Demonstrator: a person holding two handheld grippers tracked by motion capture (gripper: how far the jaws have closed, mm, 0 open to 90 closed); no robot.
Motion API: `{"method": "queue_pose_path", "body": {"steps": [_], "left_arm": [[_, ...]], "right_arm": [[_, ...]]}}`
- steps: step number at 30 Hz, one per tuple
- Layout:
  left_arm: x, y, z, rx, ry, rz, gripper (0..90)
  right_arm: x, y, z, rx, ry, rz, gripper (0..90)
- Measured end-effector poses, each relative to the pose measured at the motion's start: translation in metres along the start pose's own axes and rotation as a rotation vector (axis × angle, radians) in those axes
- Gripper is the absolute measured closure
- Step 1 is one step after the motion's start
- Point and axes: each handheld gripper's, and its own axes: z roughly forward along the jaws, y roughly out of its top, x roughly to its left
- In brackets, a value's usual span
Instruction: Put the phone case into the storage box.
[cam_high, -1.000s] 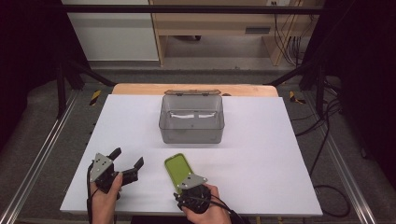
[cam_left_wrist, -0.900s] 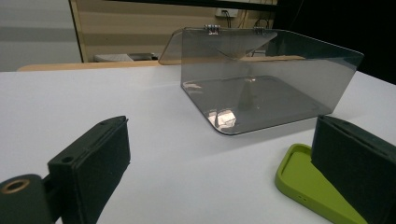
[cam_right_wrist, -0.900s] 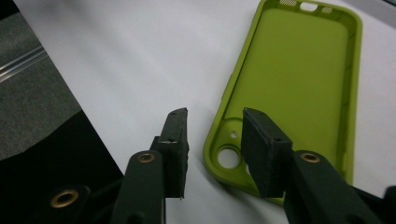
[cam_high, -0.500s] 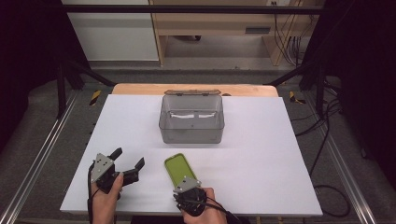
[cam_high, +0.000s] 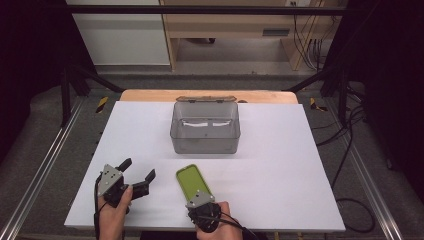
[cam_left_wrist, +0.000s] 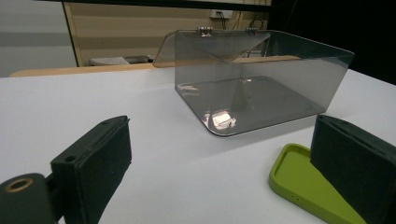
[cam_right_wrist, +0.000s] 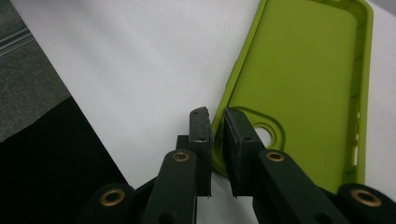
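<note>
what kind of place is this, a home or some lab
Most likely a lab or test workshop: a white table inside a black metal frame, loose cables on grey carpet, and a person's hand-held grippers, left gripper and right gripper.

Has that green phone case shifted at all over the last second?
No. In the high view the green phone case lies at the same spot in front of the clear box, with the right gripper clamped on its near edge.
</note>
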Motion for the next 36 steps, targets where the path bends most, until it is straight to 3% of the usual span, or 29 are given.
{"method": "queue_pose_path", "body": {"steps": [10, 21, 28, 35, 36], "left_arm": [[0.0, 0.001, 0.0, -0.004, -0.002, -0.001, 5.3], [-0.002, 0.001, 0.0, -0.007, -0.012, 0.02, 5.8], [-0.006, 0.002, 0.001, -0.009, -0.036, 0.037, 5.7], [-0.016, 0.004, 0.004, -0.008, -0.064, 0.103, 5.1], [-0.019, 0.004, 0.004, -0.005, -0.071, 0.132, 5.0]], "right_arm": [[-0.018, -0.002, -0.008, -0.004, 0.065, 0.029, 83.5], [-0.026, -0.005, -0.013, 0.002, 0.093, 0.005, 84.5], [-0.041, 0.001, -0.024, 0.008, 0.116, -0.012, 84.7], [-0.057, 0.017, -0.04, 0.015, 0.157, -0.064, 84.7], [-0.06, 0.02, -0.042, 0.015, 0.163, -0.069, 84.7]]}}
